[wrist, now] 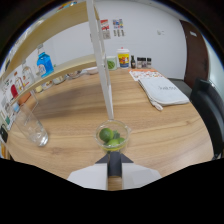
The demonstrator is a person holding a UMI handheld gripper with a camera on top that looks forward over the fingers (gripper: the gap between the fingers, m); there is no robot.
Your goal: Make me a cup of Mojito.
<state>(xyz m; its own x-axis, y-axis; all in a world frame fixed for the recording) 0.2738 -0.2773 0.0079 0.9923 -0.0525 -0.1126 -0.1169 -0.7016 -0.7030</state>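
A clear plastic cup [113, 136] with green lime pieces [106, 134] in it stands on the wooden table [165, 130], just ahead of my fingertips. A long white stick [101, 65] rises out of the cup, its lower end among the limes and its upper part leaning back over me. What holds the stick is out of view. My gripper [114, 159] sits right behind the cup with its white fingers [87, 175] drawn together, shut, and nothing visible between them.
An empty clear glass [34, 127] lies tilted on the table off to the left. A folded white cloth [162, 91] lies at the far right. Bottles and jars [123, 58] stand along the back, with shelves of bottles [44, 64] at the left and a dark chair [210, 107] at the right.
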